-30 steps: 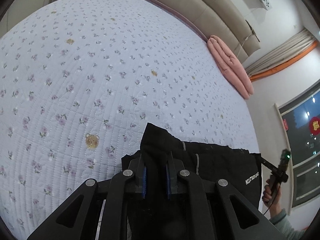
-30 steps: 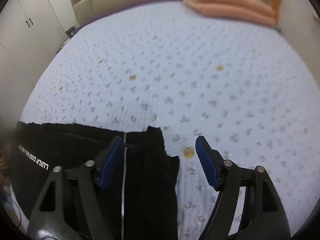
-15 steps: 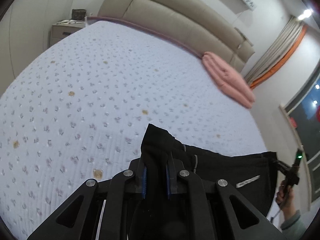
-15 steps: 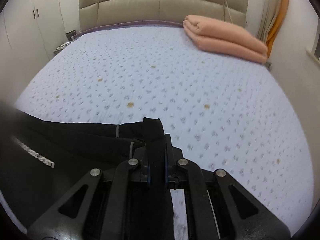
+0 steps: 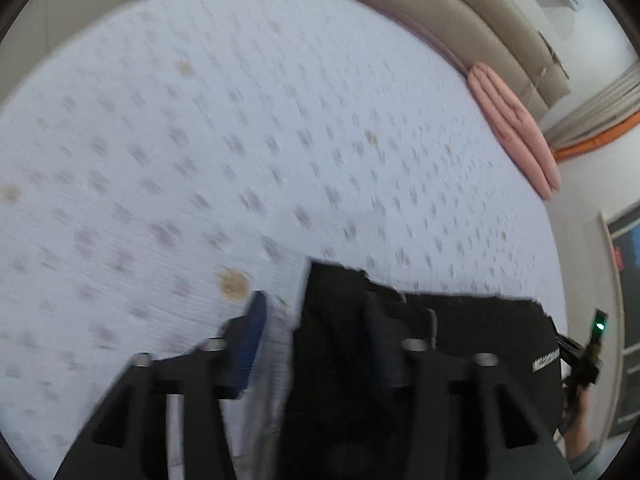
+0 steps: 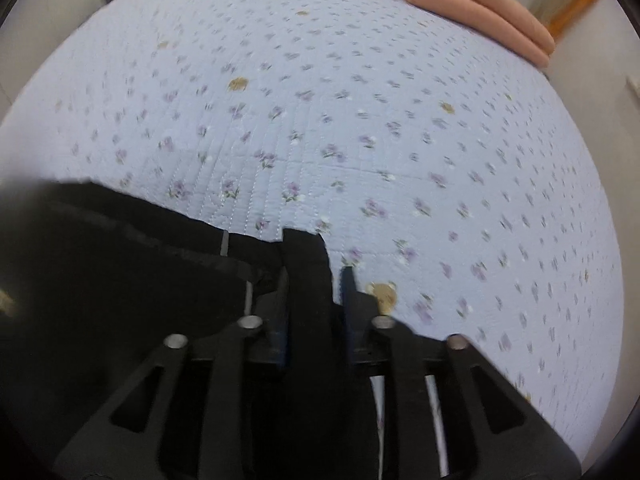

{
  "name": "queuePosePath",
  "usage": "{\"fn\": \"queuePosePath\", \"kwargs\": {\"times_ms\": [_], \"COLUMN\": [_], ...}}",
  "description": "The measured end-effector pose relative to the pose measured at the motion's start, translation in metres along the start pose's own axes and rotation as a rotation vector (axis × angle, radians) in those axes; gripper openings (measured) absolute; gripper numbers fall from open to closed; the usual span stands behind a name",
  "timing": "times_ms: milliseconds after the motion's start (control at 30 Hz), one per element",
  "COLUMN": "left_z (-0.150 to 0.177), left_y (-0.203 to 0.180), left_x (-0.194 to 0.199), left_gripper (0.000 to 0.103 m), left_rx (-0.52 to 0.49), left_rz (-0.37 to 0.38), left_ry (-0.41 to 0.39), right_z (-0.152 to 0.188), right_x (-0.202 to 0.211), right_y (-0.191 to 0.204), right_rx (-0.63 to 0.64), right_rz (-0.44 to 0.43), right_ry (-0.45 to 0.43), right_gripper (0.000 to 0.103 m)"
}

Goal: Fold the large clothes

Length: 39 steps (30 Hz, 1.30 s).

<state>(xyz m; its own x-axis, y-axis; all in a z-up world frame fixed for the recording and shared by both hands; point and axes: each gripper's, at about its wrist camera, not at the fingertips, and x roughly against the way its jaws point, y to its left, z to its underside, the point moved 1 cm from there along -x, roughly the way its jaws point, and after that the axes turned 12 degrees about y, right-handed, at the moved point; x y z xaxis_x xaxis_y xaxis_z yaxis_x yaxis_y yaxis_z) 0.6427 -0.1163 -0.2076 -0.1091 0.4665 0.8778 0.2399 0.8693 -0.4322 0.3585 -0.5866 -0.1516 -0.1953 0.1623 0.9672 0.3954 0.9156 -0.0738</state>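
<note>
A black garment (image 5: 472,344) with a small white logo lies along the near edge of a bed with a pale floral quilt (image 5: 240,140). My left gripper (image 5: 316,328) is open, its blue pads spread apart, with a corner of the garment standing between them. My right gripper (image 6: 316,280) is shut on another corner of the black garment (image 6: 120,272), which sticks up between its narrowly spaced pads. The left wrist view is blurred. The right gripper also shows at the far right of the left wrist view (image 5: 592,356).
A folded pink blanket (image 5: 516,128) lies at the far right of the bed, next to a beige padded headboard (image 5: 460,12); it also shows in the right wrist view (image 6: 472,4). A wall and a dark window (image 5: 624,308) are to the right.
My left gripper has opened and let go of the garment corner, and the camera dropped toward the bed. My right gripper, which shut on its corner earlier, has also dropped toward the quilt.
</note>
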Motion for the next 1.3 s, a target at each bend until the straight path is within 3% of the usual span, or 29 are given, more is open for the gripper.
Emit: {"fn": "queuePosePath", "kwargs": {"times_ms": [67, 133, 233, 367, 567, 667, 700, 800, 933, 1067, 1133, 1233, 1300], "left_z": [-0.001, 0.001, 0.016, 0.065, 0.155, 0.183, 0.190, 0.194, 0.191, 0.185, 0.173, 0.151, 0.132], "left_y": [-0.001, -0.005, -0.029, -0.090, -0.183, -0.200, -0.199, -0.184, -0.181, -0.181, -0.181, -0.182, -0.174], "left_x": [0.034, 0.064, 0.097, 0.111, 0.066, 0.017, 0.003, -0.033, -0.035, -0.011, 0.009, 0.033, 0.030], "left_gripper": [0.055, 0.055, 0.055, 0.055, 0.055, 0.052, 0.052, 0.051, 0.051, 0.052, 0.052, 0.052, 0.052], "left_rx": [-0.014, -0.040, -0.128, -0.283, -0.466, -0.480, -0.483, -0.453, -0.453, -0.432, -0.418, -0.381, -0.335], "left_rz": [-0.025, -0.059, -0.030, -0.020, 0.015, 0.002, -0.035, -0.058, -0.043, 0.025, 0.050, 0.056, 0.042], "left_ry": [-0.062, -0.105, -0.126, -0.098, 0.006, 0.103, 0.109, 0.141, 0.137, 0.139, 0.094, 0.010, 0.001], "right_z": [0.009, 0.022, 0.043, 0.077, 0.113, 0.116, 0.120, 0.118, 0.119, 0.111, 0.098, 0.071, 0.047], "right_x": [0.031, 0.064, 0.105, 0.139, 0.127, 0.093, 0.075, 0.042, 0.033, 0.053, 0.075, 0.096, 0.094], "right_y": [-0.013, -0.016, 0.001, 0.050, 0.131, 0.147, 0.150, 0.151, 0.148, 0.142, 0.129, 0.118, 0.116], "right_rx": [-0.052, -0.067, -0.017, 0.074, 0.197, 0.195, 0.198, 0.199, 0.201, 0.207, 0.188, 0.148, 0.120], "right_rz": [-0.069, -0.081, -0.103, -0.160, -0.216, -0.221, -0.211, -0.214, -0.220, -0.266, -0.299, -0.279, -0.235], "right_ry": [-0.045, -0.100, -0.146, -0.162, -0.111, -0.043, -0.013, 0.036, 0.013, 0.024, -0.029, -0.106, -0.130], "right_gripper": [0.050, 0.056, 0.056, 0.056, 0.052, 0.052, 0.052, 0.053, 0.053, 0.052, 0.052, 0.052, 0.052]}}
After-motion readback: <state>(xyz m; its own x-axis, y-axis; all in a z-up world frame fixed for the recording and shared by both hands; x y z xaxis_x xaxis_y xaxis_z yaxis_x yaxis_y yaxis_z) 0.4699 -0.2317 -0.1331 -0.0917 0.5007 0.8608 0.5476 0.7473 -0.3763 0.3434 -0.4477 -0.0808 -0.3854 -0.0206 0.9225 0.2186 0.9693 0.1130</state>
